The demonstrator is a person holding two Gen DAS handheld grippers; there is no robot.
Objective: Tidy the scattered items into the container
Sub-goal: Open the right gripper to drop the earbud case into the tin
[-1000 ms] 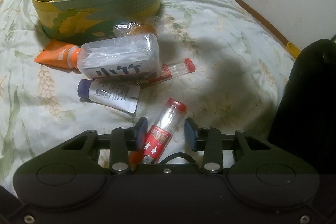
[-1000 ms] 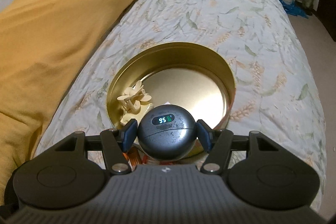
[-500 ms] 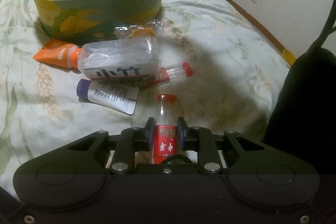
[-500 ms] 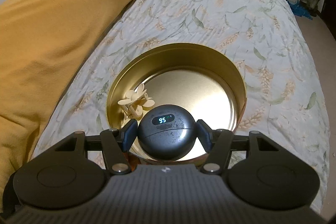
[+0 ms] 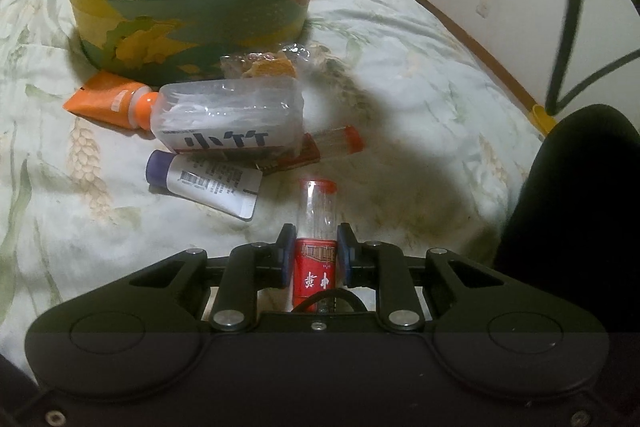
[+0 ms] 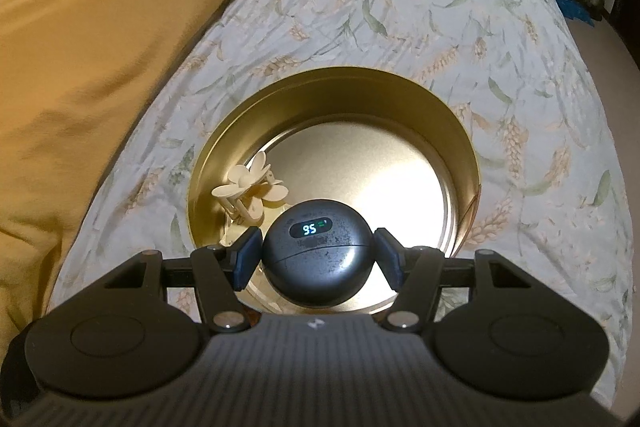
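My left gripper [image 5: 316, 247] is shut on a clear tube with a red cap and red label [image 5: 316, 215], low over the bedspread. Beyond it lie a second red-capped tube [image 5: 338, 141], a white tube with a purple cap [image 5: 208, 183], a clear box of cotton swabs [image 5: 228, 119], an orange tube [image 5: 106, 101] and a clear wrapped snack [image 5: 264, 67]. The round gold tin [image 5: 192, 15] stands behind them. My right gripper [image 6: 316, 251] is shut on a dark round earbud case [image 6: 316, 251] above the near side of the tin [image 6: 460, 131], which holds a cream flower hair clip [image 6: 250, 187].
A yellow blanket [image 6: 100, 47] covers the left of the bed. The floral bedspread [image 6: 400, 7] stretches beyond the tin. A dark clothed leg [image 5: 576, 207] and hanging cables [image 5: 568, 7] sit at the right of the left wrist view, near the bed edge and wall.
My left gripper closed on the red-labelled tube, which turned from slanted to straight along the fingers. My right gripper carried the earbud case further over the tin.
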